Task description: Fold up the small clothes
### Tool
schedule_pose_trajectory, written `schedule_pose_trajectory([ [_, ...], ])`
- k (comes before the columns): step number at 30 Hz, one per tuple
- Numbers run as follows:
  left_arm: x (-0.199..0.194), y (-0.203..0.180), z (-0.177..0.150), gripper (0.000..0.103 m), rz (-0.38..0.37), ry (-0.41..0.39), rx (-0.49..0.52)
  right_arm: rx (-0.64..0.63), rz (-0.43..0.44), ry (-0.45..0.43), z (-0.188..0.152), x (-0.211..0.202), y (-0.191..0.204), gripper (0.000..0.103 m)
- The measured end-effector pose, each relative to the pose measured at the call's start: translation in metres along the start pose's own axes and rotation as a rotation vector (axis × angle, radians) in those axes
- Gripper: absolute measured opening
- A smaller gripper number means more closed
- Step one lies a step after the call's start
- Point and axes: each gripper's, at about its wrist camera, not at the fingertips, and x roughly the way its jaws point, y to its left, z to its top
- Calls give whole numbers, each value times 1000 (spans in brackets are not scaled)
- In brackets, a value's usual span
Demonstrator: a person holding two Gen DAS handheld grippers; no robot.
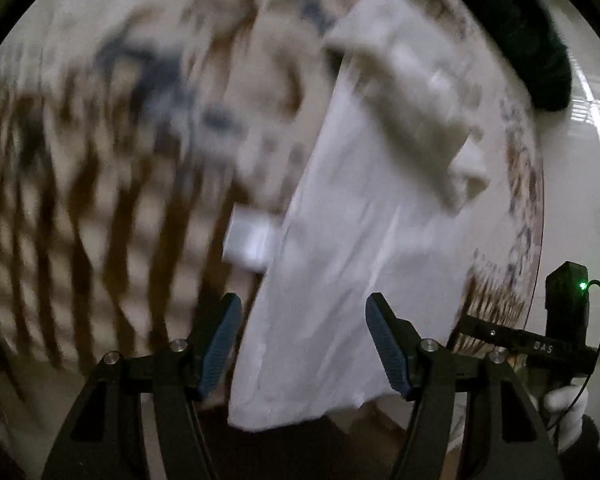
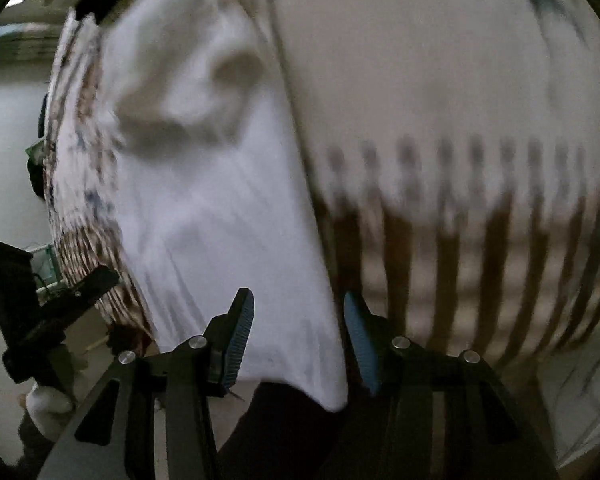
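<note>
A small white garment (image 1: pixel 340 240) lies on the patterned tablecloth (image 1: pixel 100 160), one end hanging over the near table edge. It also shows in the right wrist view (image 2: pixel 220 220), bunched at its far end. My left gripper (image 1: pixel 304 340) is open, its jaws either side of the garment's near end without gripping it. My right gripper (image 2: pixel 300 340) is open too, straddling the garment's near corner. Both views are blurred by motion. The right gripper's body (image 1: pixel 540 344) shows at the right of the left wrist view, and the left gripper's body (image 2: pixel 40 320) at the left of the right wrist view.
The tablecloth (image 2: pixel 460 160) is cream with brown stripes and blue marks and covers a round table. A white tag or small cloth piece (image 1: pixel 248 240) lies left of the garment. A dark green object (image 1: pixel 540 60) sits at the table's far side.
</note>
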Motion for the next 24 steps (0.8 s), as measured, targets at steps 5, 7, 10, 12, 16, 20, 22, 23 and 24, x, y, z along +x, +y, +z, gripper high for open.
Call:
schedule_pose_trajectory([
  [5, 31, 1, -29, 62, -14, 54, 7, 85, 76, 48, -29, 43, -21, 49],
  [7, 34, -3, -34, 62, -18, 41, 27, 114, 113, 28, -36, 50, -27, 49],
  [10, 32, -9, -39, 47, -20, 3, 46, 131, 146, 5, -42, 52, -27, 26],
  [12, 27, -15, -45, 4, -57, -21, 74, 111, 154, 8, -45, 48, -26, 13],
  [16, 3, -23, -48, 4, -157, -53, 67, 70, 233, -21, -52, 20, -11, 5],
  [20, -33, -29, -32, 4, -278, -77, -6, 65, 315, -49, -49, -15, 3, 5],
  [22, -53, -38, -15, 4, -344, -95, -41, 61, 360, -81, -37, -43, 12, 5],
  [23, -62, -42, -3, 4, -378, -107, -59, 65, 373, -97, -29, -54, 16, 5],
  [24, -68, -42, 8, 4, -399, -117, -69, 67, 387, -118, -20, -66, 19, 5],
])
